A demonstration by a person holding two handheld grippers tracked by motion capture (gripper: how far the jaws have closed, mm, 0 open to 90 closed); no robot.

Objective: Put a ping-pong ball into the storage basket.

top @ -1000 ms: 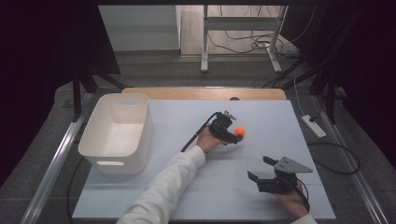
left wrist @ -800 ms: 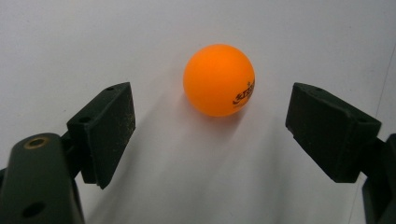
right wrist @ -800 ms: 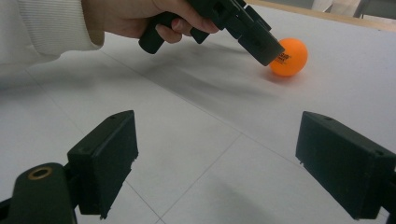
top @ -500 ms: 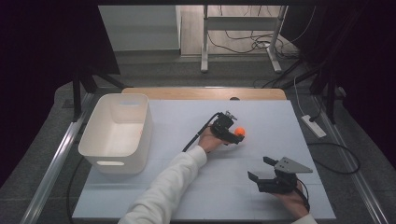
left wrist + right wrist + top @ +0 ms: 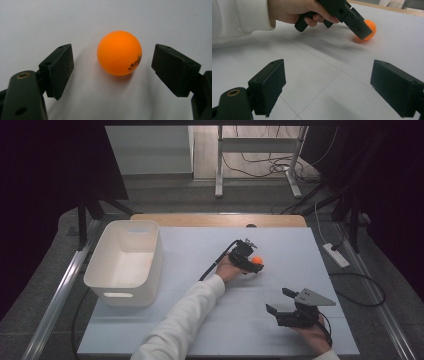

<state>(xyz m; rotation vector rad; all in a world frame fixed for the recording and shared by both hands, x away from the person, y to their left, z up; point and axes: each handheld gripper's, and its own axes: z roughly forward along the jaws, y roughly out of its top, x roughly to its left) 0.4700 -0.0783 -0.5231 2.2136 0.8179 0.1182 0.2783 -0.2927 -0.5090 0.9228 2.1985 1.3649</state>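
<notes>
The orange ping-pong ball [image 5: 119, 53] is seen resting on the white table [image 5: 200, 245], right of centre, well apart from the white bin [image 5: 125, 262] at the left. The left gripper [image 5: 112, 67] is brought down around the ball; its fingers [image 5: 58, 68] are spread fairly wide, with the ball between them and a gap left on each side, so nothing is gripped yet. The jaws have just been closing on it. In the left gripper view the ball is seen nearer the right-hand finger than the other one.

Risk, as judged: since the ball is off-centre, one finger is likely to be met first, and the ball could be nudged and rolled away across the smooth table before the other pad arrives. A light, round ball can also be squeezed out forward or upward if it is pinched away from its widest part. If the lift is started before a firm pinch is made, the ball may be dropped and bounced off the table.

The right gripper [image 5: 327, 90] is held low over the near right of the table, fingers wide apart and nothing between them; no help is offered from there if the ball rolls
</notes>
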